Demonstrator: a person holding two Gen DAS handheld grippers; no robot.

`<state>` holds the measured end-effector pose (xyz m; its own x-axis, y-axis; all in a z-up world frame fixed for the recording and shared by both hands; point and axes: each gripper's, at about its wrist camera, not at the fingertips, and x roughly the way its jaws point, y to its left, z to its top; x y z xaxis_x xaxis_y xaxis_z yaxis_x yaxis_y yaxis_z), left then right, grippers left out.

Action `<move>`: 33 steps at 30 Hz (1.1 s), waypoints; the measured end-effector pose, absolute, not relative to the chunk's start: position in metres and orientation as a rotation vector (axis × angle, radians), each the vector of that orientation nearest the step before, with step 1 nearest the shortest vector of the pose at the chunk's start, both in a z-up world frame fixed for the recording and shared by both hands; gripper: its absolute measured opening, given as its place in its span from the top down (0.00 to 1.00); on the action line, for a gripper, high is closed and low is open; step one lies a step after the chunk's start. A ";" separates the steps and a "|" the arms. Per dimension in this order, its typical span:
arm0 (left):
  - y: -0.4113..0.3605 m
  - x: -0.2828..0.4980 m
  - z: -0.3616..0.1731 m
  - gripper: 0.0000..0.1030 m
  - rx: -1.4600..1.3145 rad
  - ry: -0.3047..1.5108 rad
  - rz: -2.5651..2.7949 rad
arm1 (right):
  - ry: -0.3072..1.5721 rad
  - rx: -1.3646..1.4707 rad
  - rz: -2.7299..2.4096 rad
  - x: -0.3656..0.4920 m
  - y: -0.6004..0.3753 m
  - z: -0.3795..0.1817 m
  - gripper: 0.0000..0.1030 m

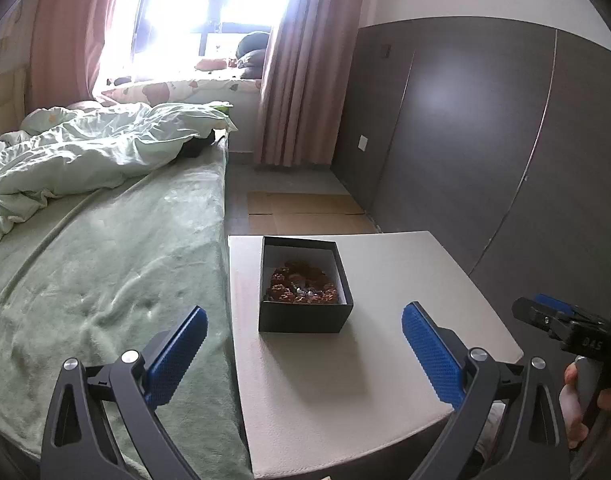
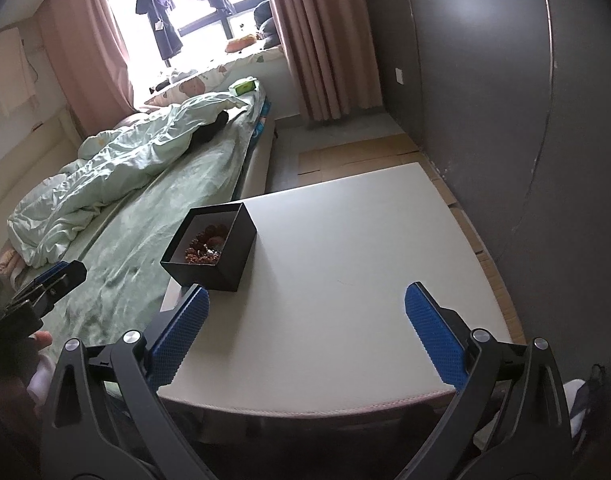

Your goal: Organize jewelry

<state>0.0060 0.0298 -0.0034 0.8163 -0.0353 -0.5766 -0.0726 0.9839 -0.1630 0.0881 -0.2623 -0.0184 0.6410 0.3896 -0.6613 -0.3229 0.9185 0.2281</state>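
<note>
Left wrist view shows our left tool (image 1: 304,354) with its jaws spread wide and nothing between them, the blue pads (image 1: 176,360) finely dimpled, the arms black and matte with silver pivot pins. Ahead sits a square black box (image 1: 305,284), lidless, pale inside, on a smooth white worktop (image 1: 385,340). In it lies the jewelry (image 1: 301,282): a ring of knobbly reddish-brown beads with something small and shiny among them; we cannot tell more. The box stands near the worktop's left edge, just beside the bed (image 1: 105,264), whose green cover looks plush and rumpled, with a crumpled pale quilt (image 1: 85,152) further up. At the right edge we see our right tool (image 1: 561,324) from the side, a hand (image 1: 585,400) on its grip, held off the worktop's right side.

Right wrist view gives the box (image 2: 217,248) from the corner, showing its plain outer walls, the beads (image 2: 207,246) half hidden by the near wall. Our right tool (image 2: 306,334) is likewise wide open and empty, over the near part of the worktop (image 2: 365,260). This view alone shows the rounded near edge, the broad bare stretch right of the box, cardboard (image 2: 361,152) on the floor beyond, and dark clothes (image 2: 161,20) hanging at the window. The left tool (image 2: 49,284) shows at the left, over the bed (image 2: 145,208); from here we cannot tell its gap.
</note>
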 end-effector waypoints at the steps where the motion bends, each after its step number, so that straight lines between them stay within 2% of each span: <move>1: 0.029 0.006 -0.003 0.08 -0.174 0.615 0.019 | 0.775 0.094 0.406 0.089 -0.262 -0.019 0.05; 33: 0.028 0.006 -0.002 0.08 -0.137 0.609 0.043 | 0.782 0.081 0.376 0.093 -0.251 -0.025 0.05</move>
<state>0.0064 0.0277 -0.0019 0.8199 0.0001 -0.5726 -0.0809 0.9900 -0.1158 0.0927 -0.2510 -0.0254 0.6467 0.3601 -0.6724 -0.3003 0.9305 0.2095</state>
